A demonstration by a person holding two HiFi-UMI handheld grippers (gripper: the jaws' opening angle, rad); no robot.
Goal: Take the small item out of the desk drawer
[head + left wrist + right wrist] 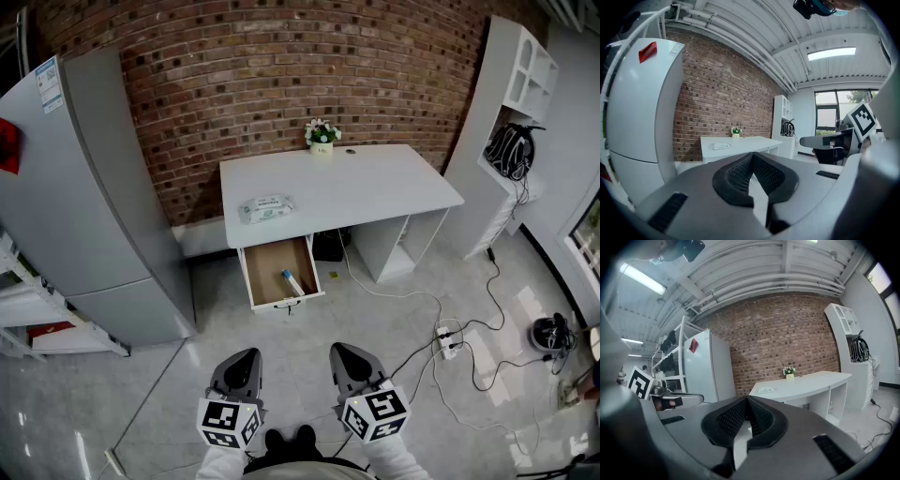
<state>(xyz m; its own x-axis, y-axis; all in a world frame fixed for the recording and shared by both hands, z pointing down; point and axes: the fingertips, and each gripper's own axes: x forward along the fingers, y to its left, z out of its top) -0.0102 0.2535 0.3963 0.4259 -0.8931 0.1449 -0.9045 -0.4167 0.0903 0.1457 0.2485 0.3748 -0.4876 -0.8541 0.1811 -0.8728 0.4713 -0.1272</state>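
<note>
In the head view the white desk (356, 187) stands against the brick wall. Its drawer (251, 281) is pulled out under the left part. A small blue and white item (292, 282) lies inside on the brown bottom. My left gripper (246, 360) and right gripper (345, 354) are held side by side low in the picture, well short of the drawer. Both are shut with nothing between the jaws, as the left gripper (752, 155) and right gripper (746, 399) show in their own views. There the desk (736, 143) (806, 383) is far off and the drawer is hidden.
A grey fridge (84, 187) stands left of the desk, with a white rack (37, 309) in front of it. On the desk lie a wipes pack (265, 207) and a small flower pot (322, 136). A white shelf unit (511, 112) is at right. A power strip (448, 341) and cables lie on the floor.
</note>
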